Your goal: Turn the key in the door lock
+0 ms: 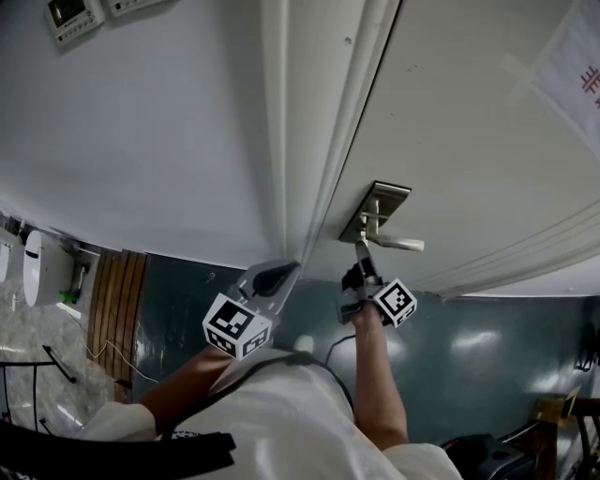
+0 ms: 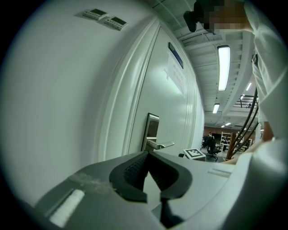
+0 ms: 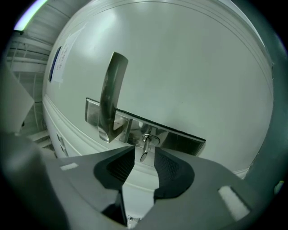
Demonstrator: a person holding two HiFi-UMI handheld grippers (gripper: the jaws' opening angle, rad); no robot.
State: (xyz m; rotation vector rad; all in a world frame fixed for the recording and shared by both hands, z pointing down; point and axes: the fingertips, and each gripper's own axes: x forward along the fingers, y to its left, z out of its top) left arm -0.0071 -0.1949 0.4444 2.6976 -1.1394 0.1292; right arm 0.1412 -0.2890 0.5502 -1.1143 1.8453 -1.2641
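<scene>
The white door carries a steel lock plate with a lever handle. In the right gripper view a small metal key sticks out of the lock plate beside the handle. My right gripper is open; the key's end lies between its fingertips with a gap on both sides. The head view shows the right gripper just under the handle. My left gripper hovers by the door frame, shut on nothing; in its own view the left gripper faces the lock plate from the side.
The door frame runs between wall and door. Wall control panels sit at the upper left, and a paper notice is taped on the door. A teal floor lies below, with a white fixture at far left.
</scene>
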